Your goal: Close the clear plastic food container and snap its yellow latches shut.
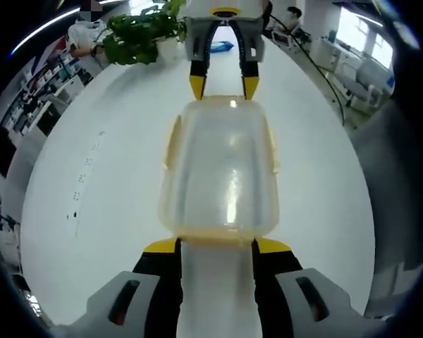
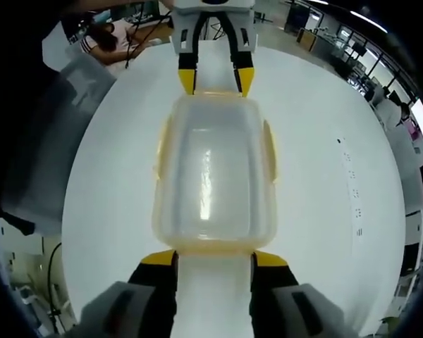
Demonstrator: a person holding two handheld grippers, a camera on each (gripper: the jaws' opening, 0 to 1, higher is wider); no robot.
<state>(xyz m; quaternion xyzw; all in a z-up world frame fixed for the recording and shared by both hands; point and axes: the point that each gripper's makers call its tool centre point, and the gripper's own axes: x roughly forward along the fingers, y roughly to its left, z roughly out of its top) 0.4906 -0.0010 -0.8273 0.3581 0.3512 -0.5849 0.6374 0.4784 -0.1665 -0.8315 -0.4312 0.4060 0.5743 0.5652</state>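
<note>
between the two grippers on the white table (image 1: 92, 176) lies the clear container (image 1: 220, 172), long axis running straight from the left gripper (image 1: 215, 245) to the right gripper (image 2: 213, 258), each spread wide at an end latch, equally near.

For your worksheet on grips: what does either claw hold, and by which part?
Nothing is held: both claws stand open at opposite short ends of the container, left claw, right claw.

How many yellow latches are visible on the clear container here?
4. In the left gripper view the container shows one latch on each long side, one at the near end and one at the far end.
</note>
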